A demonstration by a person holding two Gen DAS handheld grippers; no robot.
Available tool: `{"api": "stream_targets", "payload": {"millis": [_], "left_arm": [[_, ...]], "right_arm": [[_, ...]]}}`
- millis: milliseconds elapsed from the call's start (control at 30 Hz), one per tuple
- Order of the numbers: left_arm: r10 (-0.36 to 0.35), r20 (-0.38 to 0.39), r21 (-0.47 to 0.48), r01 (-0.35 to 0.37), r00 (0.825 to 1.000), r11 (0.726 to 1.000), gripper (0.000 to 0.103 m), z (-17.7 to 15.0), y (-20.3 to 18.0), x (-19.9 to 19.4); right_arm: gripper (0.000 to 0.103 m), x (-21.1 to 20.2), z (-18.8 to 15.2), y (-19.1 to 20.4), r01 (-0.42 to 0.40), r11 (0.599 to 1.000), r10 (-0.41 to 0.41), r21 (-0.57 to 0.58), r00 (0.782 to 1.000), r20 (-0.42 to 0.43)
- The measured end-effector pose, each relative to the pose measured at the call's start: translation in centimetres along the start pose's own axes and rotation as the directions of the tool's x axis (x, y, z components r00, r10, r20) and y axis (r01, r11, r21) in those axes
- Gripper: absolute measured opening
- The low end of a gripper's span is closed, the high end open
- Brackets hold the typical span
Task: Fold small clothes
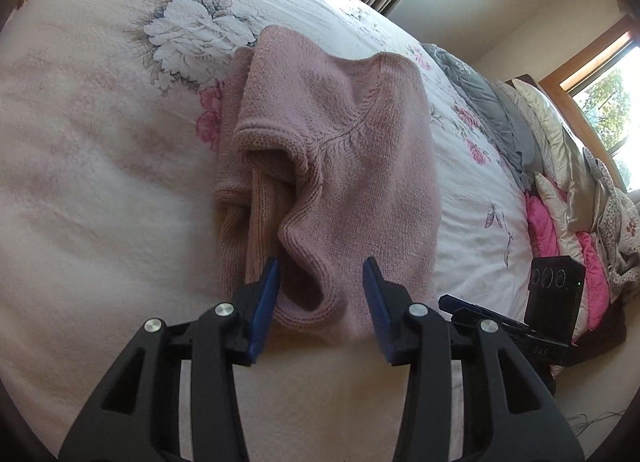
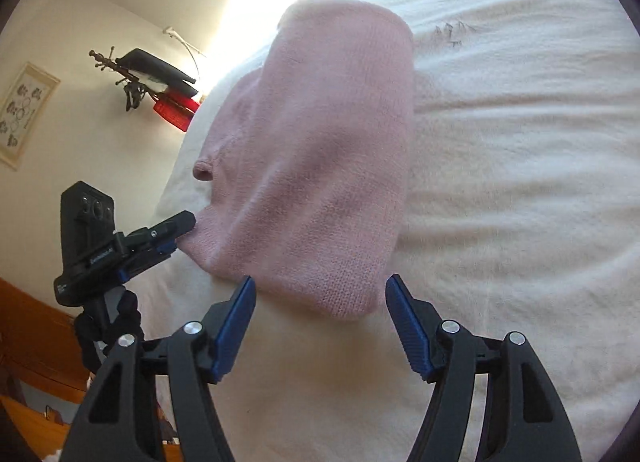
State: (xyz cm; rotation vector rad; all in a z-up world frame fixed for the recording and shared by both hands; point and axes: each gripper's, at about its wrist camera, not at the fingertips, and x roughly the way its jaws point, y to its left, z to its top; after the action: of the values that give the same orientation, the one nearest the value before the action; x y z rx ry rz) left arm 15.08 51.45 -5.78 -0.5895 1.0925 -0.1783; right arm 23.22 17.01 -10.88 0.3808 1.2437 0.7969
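A small pink knitted sweater (image 1: pixel 352 150) lies folded on the floral bedspread (image 1: pixel 100 150); its rolled hem and a ribbed sleeve show at the near left side. My left gripper (image 1: pixel 323 274) is open, its blue pads straddling the sweater's near edge without closing on it. In the right wrist view the same sweater (image 2: pixel 320 166) is a smooth folded bundle. My right gripper (image 2: pixel 320 294) is open just short of its near end. The left gripper (image 2: pixel 176 230) appears there touching the sweater's left corner. The right gripper (image 1: pixel 460 304) shows at the sweater's lower right in the left wrist view.
A heap of grey, cream and pink bedding (image 1: pixel 560 190) lies along the right side of the bed under a window (image 1: pixel 612 102). Left of the bed are a wall with a framed picture (image 2: pixel 24 114), a hook rack with dark and red items (image 2: pixel 160 86), and wooden furniture (image 2: pixel 36 374).
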Motion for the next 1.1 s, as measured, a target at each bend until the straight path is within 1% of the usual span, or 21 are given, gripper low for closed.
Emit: {"api": "stream_targets", "payload": {"millis": [67,100,133,167,200,233,300,333,400,433,500,567,667,700,767,800,867,900,933,1000,1100], "left_arm": [[0.004,-0.011,-0.005,-0.004,1.000,1.000,0.040,0.0,0.2,0.7],[0.010,-0.014,-0.005,-0.010,1.000,1.000,0.035,0.1,0.1,1.0],[0.008,-0.020,-0.011,-0.009,1.000,1.000,0.023,0.2,0.3,1.3],[0.005,-0.028,-0.023,-0.006,1.000,1.000,0.014,0.3,0.5,1.6],[0.002,-0.039,-0.034,-0.003,0.999,0.999,0.010,0.4,0.7,1.9],[-0.004,-0.041,-0.048,0.002,0.999,0.999,0.007,0.4,1.0,2.0],[-0.017,-0.024,-0.067,0.016,1.000,0.998,0.007,0.3,1.2,1.6],[-0.024,-0.005,-0.065,0.023,1.000,0.998,0.007,0.1,1.2,1.0],[-0.007,0.027,-0.034,0.008,1.000,0.999,0.007,-0.2,0.9,0.0],[0.008,0.036,-0.022,-0.007,0.999,1.000,0.007,-0.4,0.9,-0.2],[0.021,0.026,-0.021,-0.021,0.999,1.000,0.006,-0.8,1.5,0.2],[0.012,0.006,-0.046,-0.012,1.000,0.999,0.006,-1.2,2.7,1.2],[0.004,0.016,-0.037,-0.003,1.000,0.999,0.006,-1.2,3.1,1.8],[0.004,0.018,-0.027,-0.003,1.000,1.000,0.008,-1.2,3.1,1.6],[-0.005,0.012,-0.010,0.005,1.000,1.000,0.012,-1.1,2.8,1.0],[-0.008,0.015,-0.003,0.008,1.000,1.000,0.014,-1.0,2.6,0.5],[0.014,0.041,0.018,-0.014,0.999,1.000,0.024,-0.6,2.3,-1.1],[0.036,0.066,0.028,-0.038,0.997,0.999,0.036,-0.3,2.2,-2.0],[0.052,0.095,0.033,-0.055,0.994,0.998,0.042,0.3,2.1,-2.8],[0.061,0.141,0.029,-0.066,0.988,0.997,0.043,1.9,2.1,-4.0],[0.075,0.157,0.010,-0.077,0.985,0.997,0.047,5.4,1.7,-3.8]], "right_arm": [[0.068,1.9,0.3,-0.5,-0.006,0.999,0.006,0.039,1.000,-0.016],[0.068,2.5,0.5,-1.1,-0.010,0.998,0.012,0.066,1.000,-0.021],[0.068,2.2,-0.2,-1.2,-0.020,0.996,0.023,0.082,0.999,-0.029],[0.067,2.8,0.0,-1.6,-0.038,0.994,0.042,0.098,0.998,-0.039],[0.053,3.2,-0.3,-1.8,-0.054,0.992,0.060,0.112,0.997,-0.046],[0.037,3.4,-0.6,-1.9,-0.066,0.990,0.074,0.123,0.996,-0.055],[0.026,2.8,-0.9,-1.8,-0.083,0.990,0.089,0.112,0.995,-0.048],[0.024,2.0,-1.5,-1.4,-0.089,0.991,0.094,0.100,0.995,-0.042],[0.022,1.1,-1.7,-0.6,-0.081,0.993,0.084,0.081,0.996,-0.037],[0.022,0.8,-2.0,-1.1,-0.068,0.995,0.071,0.077,0.997,-0.044],[0.021,1.4,-2.3,-1.2,-0.040,0.996,0.045,0.079,0.997,-0.062],[0.021,2.9,-2.3,-1.4,-0.008,0.996,0.015,0.086,0.996,-0.086],[0.022,3.4,-2.7,-1.7,0.021,0.998,-0.016,0.057,0.996,-0.091],[0.024,3.3,-2.5,-1.1,0.031,0.999,-0.027,0.037,0.995,-0.092],[0.032,2.7,-2.0,-0.3,0.045,0.999,-0.045,-0.005,0.995,-0.094],[0.039,2.1,-1.8,0.1,0.056,0.998,-0.058,-0.023,0.994,-0.089],[0.046,0.7,-1.1,0.9,0.088,0.994,-0.091,-0.060,0.995,-0.051],[0.049,-0.2,-0.7,1.2,0.105,0.991,-0.107,-0.078,0.994,-0.025],[0.052,-1.1,-0.7,1.0,0.118,0.989,-0.119,-0.086,0.993,-0.003],[0.054,-2.0,0.1,0.9,0.125,0.989,-0.123,-0.084,0.992,0.024],[0.054,-2.7,0.8,0.3,0.133,0.989,-0.130,-0.065,0.991,0.045]]}}
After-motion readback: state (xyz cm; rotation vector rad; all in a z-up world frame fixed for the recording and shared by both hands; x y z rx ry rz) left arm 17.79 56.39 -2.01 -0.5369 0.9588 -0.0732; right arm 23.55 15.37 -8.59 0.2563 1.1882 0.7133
